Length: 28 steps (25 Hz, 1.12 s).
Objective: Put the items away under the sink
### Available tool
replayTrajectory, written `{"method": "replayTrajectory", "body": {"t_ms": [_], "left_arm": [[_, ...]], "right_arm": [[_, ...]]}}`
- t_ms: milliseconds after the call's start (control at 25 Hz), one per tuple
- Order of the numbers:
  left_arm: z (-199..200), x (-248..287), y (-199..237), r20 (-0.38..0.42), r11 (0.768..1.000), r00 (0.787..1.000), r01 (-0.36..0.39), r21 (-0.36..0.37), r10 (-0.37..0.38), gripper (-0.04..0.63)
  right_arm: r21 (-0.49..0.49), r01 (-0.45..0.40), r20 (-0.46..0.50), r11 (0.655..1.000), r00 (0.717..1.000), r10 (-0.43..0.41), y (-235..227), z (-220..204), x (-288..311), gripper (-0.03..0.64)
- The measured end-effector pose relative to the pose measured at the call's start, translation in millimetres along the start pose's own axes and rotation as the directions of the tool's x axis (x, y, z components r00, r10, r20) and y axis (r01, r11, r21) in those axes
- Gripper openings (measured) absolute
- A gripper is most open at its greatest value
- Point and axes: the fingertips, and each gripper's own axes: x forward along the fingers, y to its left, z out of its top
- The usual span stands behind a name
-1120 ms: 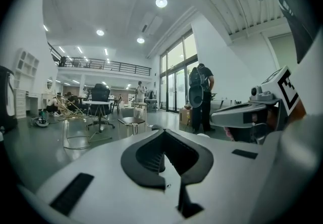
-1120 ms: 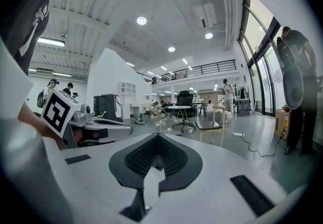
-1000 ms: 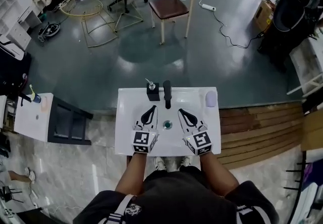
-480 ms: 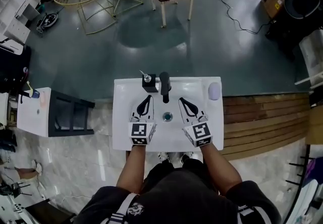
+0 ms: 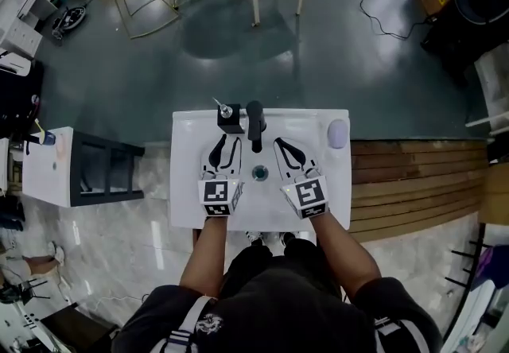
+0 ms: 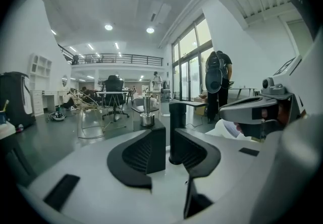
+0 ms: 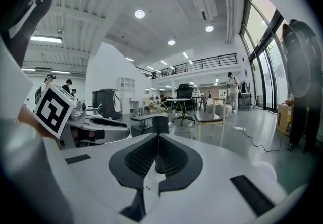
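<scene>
Head view: soap dispenser (image 5: 229, 119) stands upright, spout aimed upper-left; left tool (image 5: 226, 143) just spreading, empty; right tool (image 5: 280, 142) pressed together.

Bright ceiling spotlights (fisheye edges), floor glare.

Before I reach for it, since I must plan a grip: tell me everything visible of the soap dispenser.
The soap dispenser is a black, square-sided block topped by a shiny metal pump with a thin spout. It stands upright on the back rim of the white sink, just left of the black faucet and apart from it. Only the sink touches it.
</scene>
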Motion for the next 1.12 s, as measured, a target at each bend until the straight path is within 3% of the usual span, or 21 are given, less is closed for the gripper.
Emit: {"method": "replayTrajectory", "body": {"t_ms": [120,360,520,1120], "left_arm": [[-7.6,3.8,7.7,-0.023,0.999,0.999,-0.042,-0.019,0.042,0.203],[-20.9,20.6,19.9,-0.064,0.992,0.993,-0.106,-0.069,0.101,0.327],[-31.6,36.8,25.6,-0.083,0.986,0.989,-0.133,-0.096,0.125,0.330],[-43.1,79.1,33.3,-0.102,0.983,0.983,-0.162,-0.089,0.152,0.336]], "right_arm": [[0.012,0.005,-0.016,1.000,1.000,-0.005,-1.5,-8.6,2.2,0.023],[0.026,-0.013,-0.017,1.000,1.000,0.014,2.7,-16.0,2.6,0.023],[0.036,-0.011,-0.042,0.999,0.999,0.013,2.5,-31.8,2.7,0.023],[0.079,-0.017,-0.127,0.997,0.991,0.027,7.1,-66.5,-8.3,0.023]]}}
